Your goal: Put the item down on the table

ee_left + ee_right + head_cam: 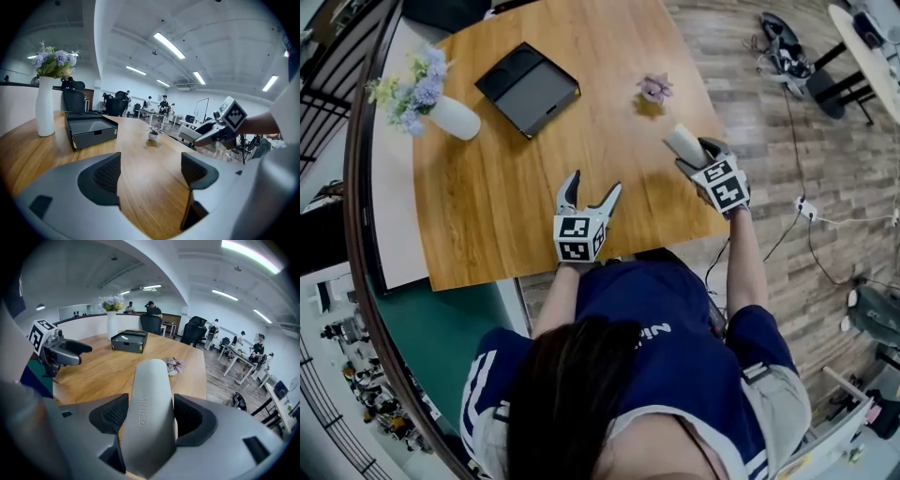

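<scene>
My right gripper (686, 153) is shut on a pale grey oblong item (680, 142), which it holds above the right part of the wooden table (506, 206). In the right gripper view the item (151, 394) fills the gap between both pads and points out past the jaws. My left gripper (592, 186) hovers open over the table's near edge with nothing between its fingers. The left gripper view shows bare wood between the open jaws of the left gripper (150, 173), and off to the right the right gripper (220, 127) with the item (190, 134).
A black box (528, 88) lies at the back middle of the table. A white vase with flowers (450, 114) stands at the back left, and a small potted plant (654, 89) beyond the right gripper. Cables and office furniture are on the floor to the right.
</scene>
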Motion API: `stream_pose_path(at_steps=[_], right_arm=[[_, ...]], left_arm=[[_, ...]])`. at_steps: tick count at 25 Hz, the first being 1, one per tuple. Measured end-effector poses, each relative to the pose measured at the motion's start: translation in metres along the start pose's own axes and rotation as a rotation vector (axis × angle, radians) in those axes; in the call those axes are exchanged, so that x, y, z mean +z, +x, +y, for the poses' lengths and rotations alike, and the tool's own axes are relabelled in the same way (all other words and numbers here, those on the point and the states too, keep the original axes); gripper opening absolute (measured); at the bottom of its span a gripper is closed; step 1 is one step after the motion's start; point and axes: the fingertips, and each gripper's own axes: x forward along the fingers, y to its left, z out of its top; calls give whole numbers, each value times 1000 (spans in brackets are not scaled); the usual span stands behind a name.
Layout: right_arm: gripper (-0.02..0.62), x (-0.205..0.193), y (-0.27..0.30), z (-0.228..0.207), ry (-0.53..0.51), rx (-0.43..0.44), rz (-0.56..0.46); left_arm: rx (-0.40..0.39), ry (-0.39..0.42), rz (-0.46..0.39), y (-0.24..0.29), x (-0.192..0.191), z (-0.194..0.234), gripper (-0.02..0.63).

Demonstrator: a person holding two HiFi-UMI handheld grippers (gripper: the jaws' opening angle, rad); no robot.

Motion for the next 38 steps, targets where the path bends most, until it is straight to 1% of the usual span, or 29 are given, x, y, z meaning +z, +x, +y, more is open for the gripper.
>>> stream_pose_path(at_steps=[2, 5, 10, 16, 21, 26, 30, 32, 35, 38], right_arm=[[311, -4, 8, -8, -22, 21, 30], [311, -6, 21, -19, -24, 53, 52], [311, -11, 43, -31, -18, 98, 82], [313, -21, 65, -27, 37, 159, 93], [313, -39, 77, -26, 18, 169, 137], [313, -48, 83, -26, 11, 201, 152], [313, -63, 87, -25, -16, 213, 206], [314, -66, 86, -25, 3, 213, 212], [316, -64, 87, -25, 52, 226, 194], [319, -64, 89, -25, 51, 239, 195]], left_arm=[[20, -7, 6, 2, 0, 2, 397], [57, -19, 19, 5, -1, 7, 397], [95, -33, 24, 8, -1, 13, 397], [140, -28, 28, 7, 2, 18, 397], [176, -34, 33, 3, -1, 23, 397], [190, -38, 44, 3, -6, 20, 397], [196, -46, 44, 3, -8, 14, 397], [202, -48, 45, 1, -8, 15, 397], [213, -53, 45, -2, -9, 17, 397], [218, -56, 47, -3, -11, 16, 397]])
